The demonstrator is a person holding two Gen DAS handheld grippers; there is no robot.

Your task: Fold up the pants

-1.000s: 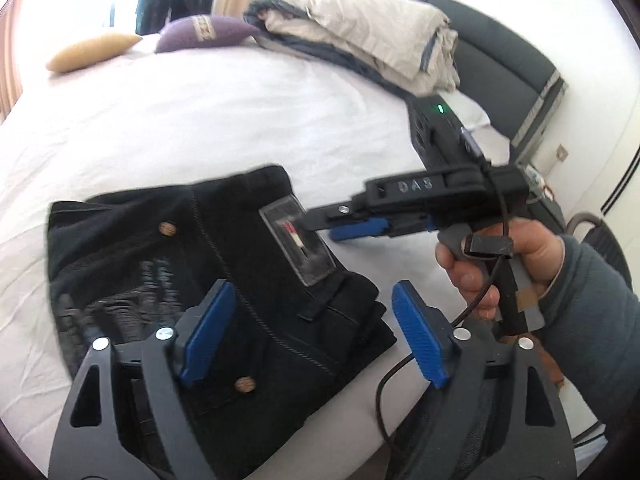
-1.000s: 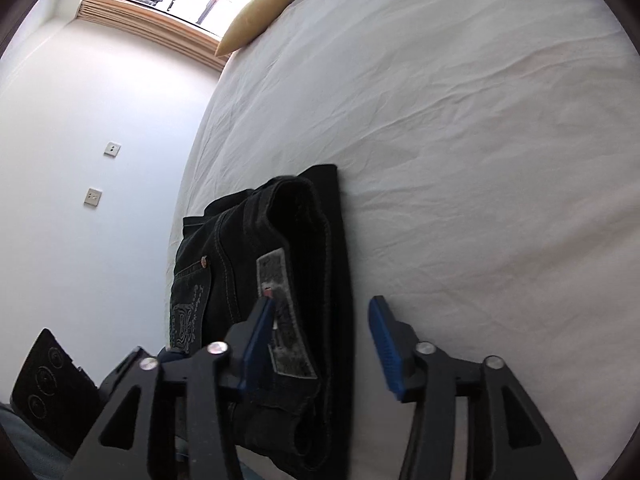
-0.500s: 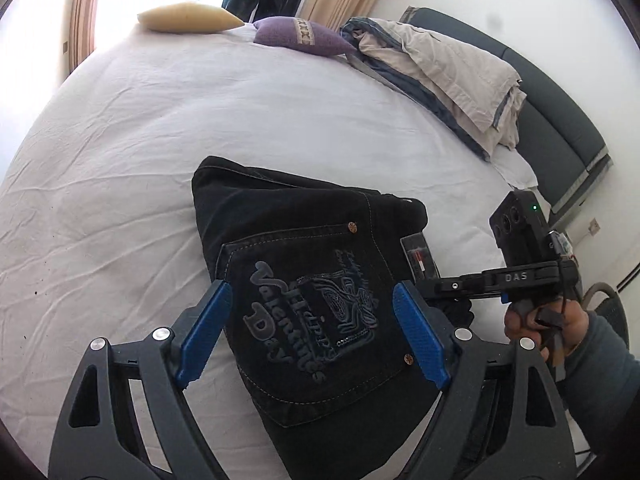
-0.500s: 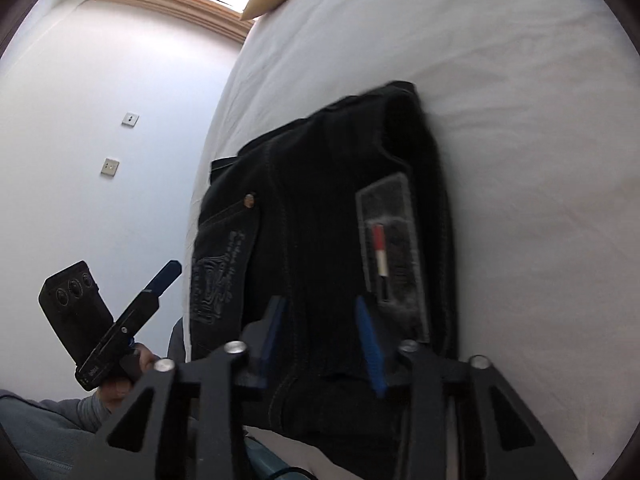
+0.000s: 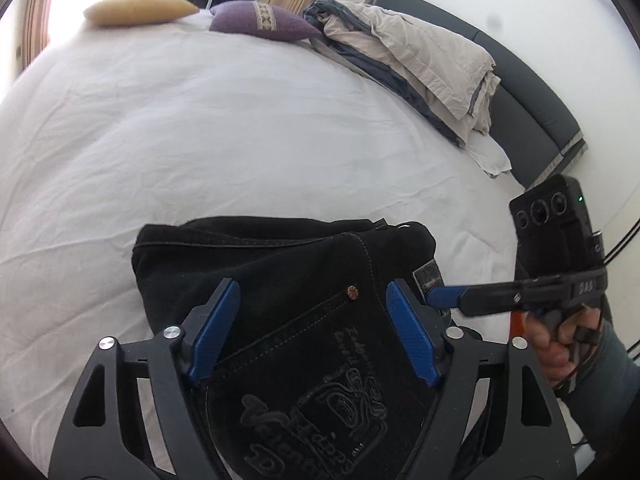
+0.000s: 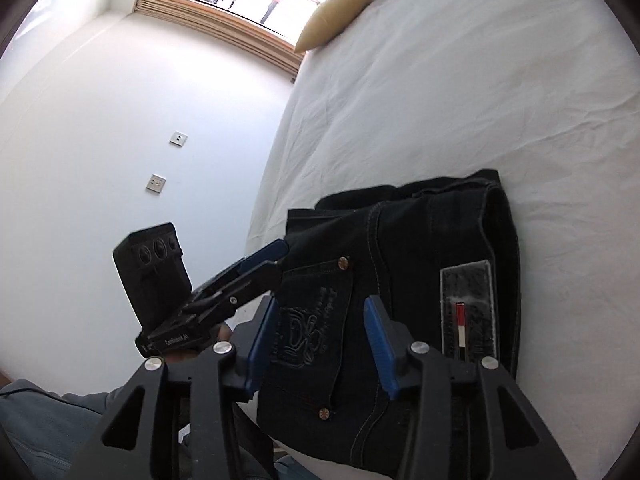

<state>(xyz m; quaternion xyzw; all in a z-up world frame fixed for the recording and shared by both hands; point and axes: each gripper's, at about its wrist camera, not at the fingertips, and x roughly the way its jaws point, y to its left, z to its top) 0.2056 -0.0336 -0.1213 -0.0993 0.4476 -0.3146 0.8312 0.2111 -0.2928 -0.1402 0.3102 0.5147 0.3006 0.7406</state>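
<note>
The pants (image 5: 280,280), black denim, lie folded into a compact rectangular stack on the white bed sheet (image 5: 200,128), near the bed edge closest to the cameras. The top layer presents a back pocket (image 6: 316,320) with tone-on-tone embroidery and copper rivets at its corners; a grey waistband patch (image 6: 468,308) with a red-and-white stripe lies toward the right side of the stack in the right wrist view. The left gripper (image 5: 312,338) is positioned above the stack with its blue-padded fingers (image 5: 214,332) spread wide; the pads are not clamped on the denim, and whether they touch it cannot be determined. The right gripper (image 6: 320,344) is likewise above the pocket area, its jaws parted to a moderate gap with nothing held between them. In the left wrist view the right gripper's blue fingertip (image 5: 444,298) points at the patch side of the stack, operated by the right hand (image 5: 560,332). Farther out on the bed are a yellow cushion (image 5: 140,8), a purple cushion (image 5: 260,20) and a folded beige duvet (image 5: 420,60) against the dark headboard (image 5: 532,120). The white wall (image 6: 120,140) carries two switch plates (image 6: 178,138).
</note>
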